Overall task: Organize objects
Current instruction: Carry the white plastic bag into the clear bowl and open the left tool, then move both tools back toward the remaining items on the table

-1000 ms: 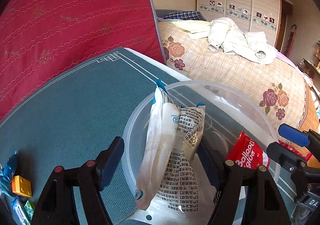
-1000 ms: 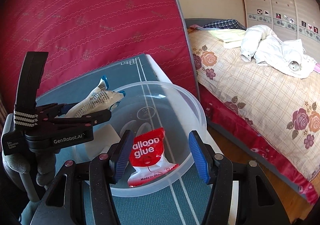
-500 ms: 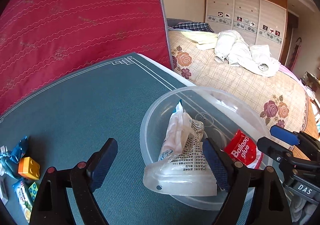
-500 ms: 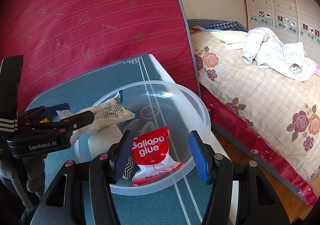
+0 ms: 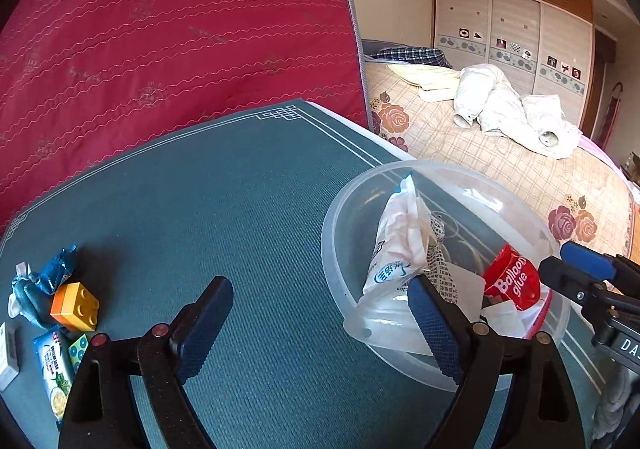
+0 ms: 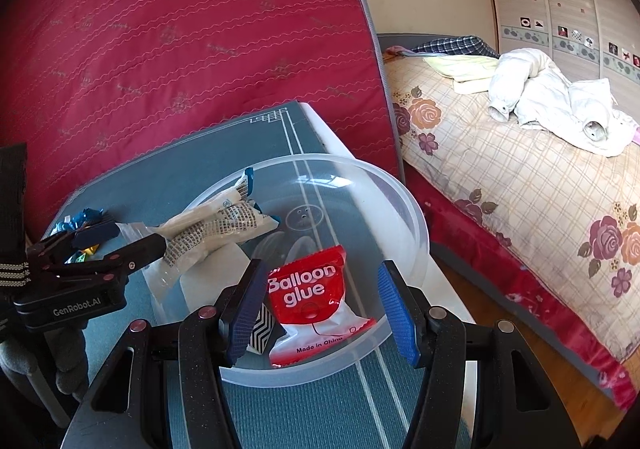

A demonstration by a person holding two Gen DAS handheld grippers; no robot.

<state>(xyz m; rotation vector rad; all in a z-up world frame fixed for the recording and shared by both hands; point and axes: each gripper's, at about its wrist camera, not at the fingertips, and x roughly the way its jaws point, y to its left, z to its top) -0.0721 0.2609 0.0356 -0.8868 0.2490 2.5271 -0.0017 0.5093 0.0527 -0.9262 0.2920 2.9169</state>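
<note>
While the table [image 5: 200,209] bears the clear bowl [image 5: 404,173], the white packet [image 5: 400,245] leans inside, just ahead of the left gripper [image 5: 320,329], whose wide-spread jaws hold nothing; right gripper [image 6: 320,309] half-open, empty, straddling the bowl's near rim.

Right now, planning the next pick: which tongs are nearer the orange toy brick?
Left. The left tongs hover just right of the orange toy brick; the right tongs sit over the clear plastic bowl.

red packet [image 6: 316,301] – "Balloon glue", left gripper [image 6: 76,301] – "GenRobot.AI"
</note>
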